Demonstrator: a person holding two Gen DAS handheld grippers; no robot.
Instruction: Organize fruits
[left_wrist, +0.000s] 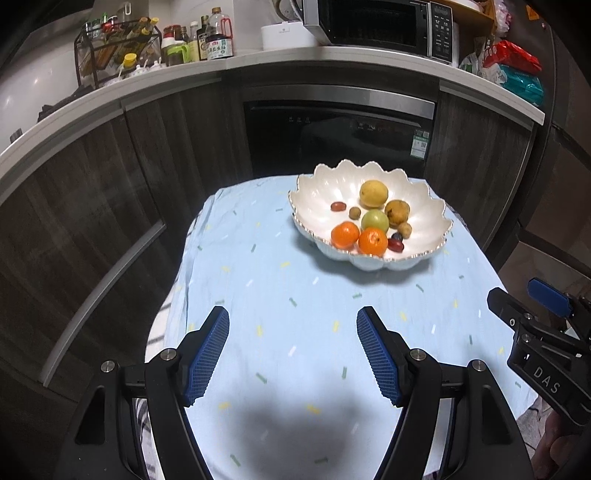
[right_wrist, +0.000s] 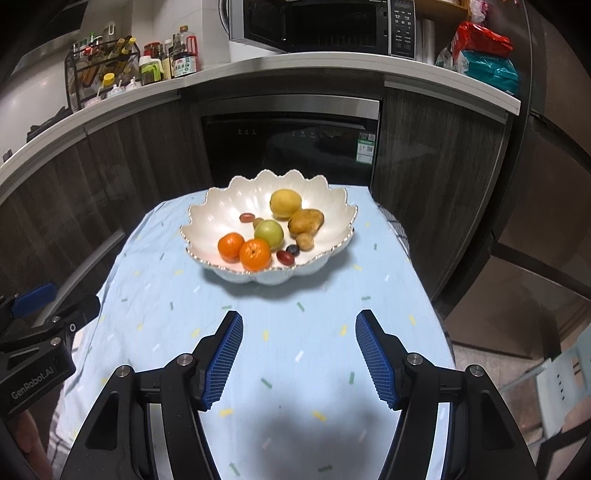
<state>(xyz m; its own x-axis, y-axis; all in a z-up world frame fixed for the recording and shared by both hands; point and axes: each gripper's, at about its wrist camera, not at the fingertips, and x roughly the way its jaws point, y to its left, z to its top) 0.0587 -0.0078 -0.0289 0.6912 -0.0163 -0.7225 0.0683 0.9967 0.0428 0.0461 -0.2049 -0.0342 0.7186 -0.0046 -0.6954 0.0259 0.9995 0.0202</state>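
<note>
Bowl (right_wrist: 207, 206): white, glossy, scalloped petal rim with silver edging; sits on the far half of the table, long axis running left-right.
Contents: two dimpled oranges (right_wrist: 255, 254) at the near rim, smooth green fruit (right_wrist: 269, 232), yellow fruit (right_wrist: 285, 204), oblong brown fruit (right_wrist: 306, 220) lying sideways.
Tablecloth (right_wrist: 295, 332): pale blue, confetti print, wrinkled.
Left gripper (left_wrist: 291, 332): ribbed blue pads apart, holding nothing.
Right gripper (right_wrist: 299, 332): pads apart, holding nothing.

The right gripper (right_wrist: 298, 325) hangs over the blue tablecloth (right_wrist: 258, 332), jaws spread and empty. Ahead, a scalloped white bowl (right_wrist: 207, 225) holds two oranges (right_wrist: 243, 251) and other fruit.
</note>
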